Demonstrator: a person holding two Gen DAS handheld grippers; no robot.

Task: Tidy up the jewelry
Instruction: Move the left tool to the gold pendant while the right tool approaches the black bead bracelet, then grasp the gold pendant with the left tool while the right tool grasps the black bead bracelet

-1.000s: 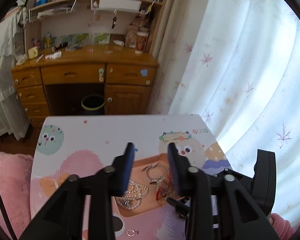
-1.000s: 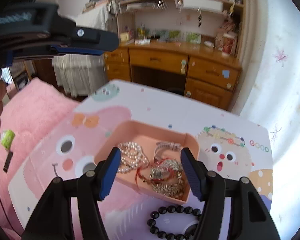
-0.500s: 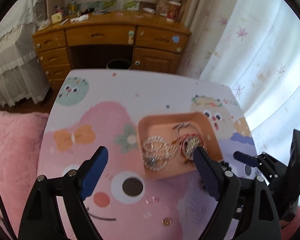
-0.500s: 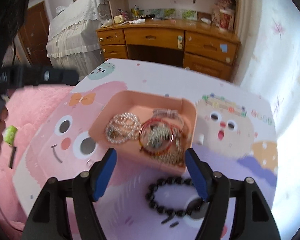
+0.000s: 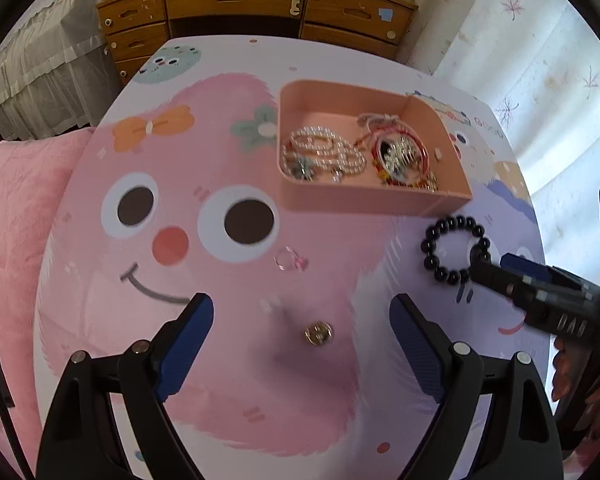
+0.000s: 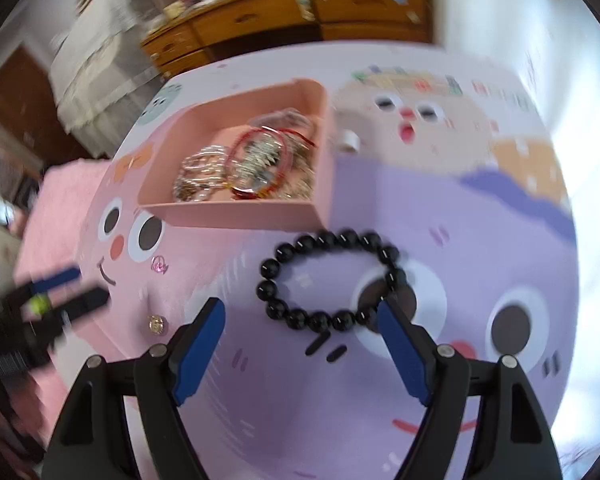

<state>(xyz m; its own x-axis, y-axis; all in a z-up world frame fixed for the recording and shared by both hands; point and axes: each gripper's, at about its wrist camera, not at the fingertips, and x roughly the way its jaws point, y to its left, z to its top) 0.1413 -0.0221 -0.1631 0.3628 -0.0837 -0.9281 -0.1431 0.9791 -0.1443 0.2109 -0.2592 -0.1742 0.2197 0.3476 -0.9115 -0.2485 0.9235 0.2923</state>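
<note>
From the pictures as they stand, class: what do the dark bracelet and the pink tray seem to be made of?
Black bead bracelet: glossy round beads with bright highlights, likely polished stone or glass; cannot tell which. Pink tray: smooth, matte, thin moulded walls, probably plastic.

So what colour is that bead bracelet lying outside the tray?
Black, glossy round beads; clearest in the right wrist view.

Cartoon-print table (image 5: 100,320): tray (image 5: 364,204), bracelet (image 5: 454,248), rings (image 5: 288,259).

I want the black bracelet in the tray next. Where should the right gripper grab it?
Come straight down on the black bracelet and pinch one stretch of beads across the strand. It lies flat as an open loop, so the right gripper can put one finger inside it.
</note>
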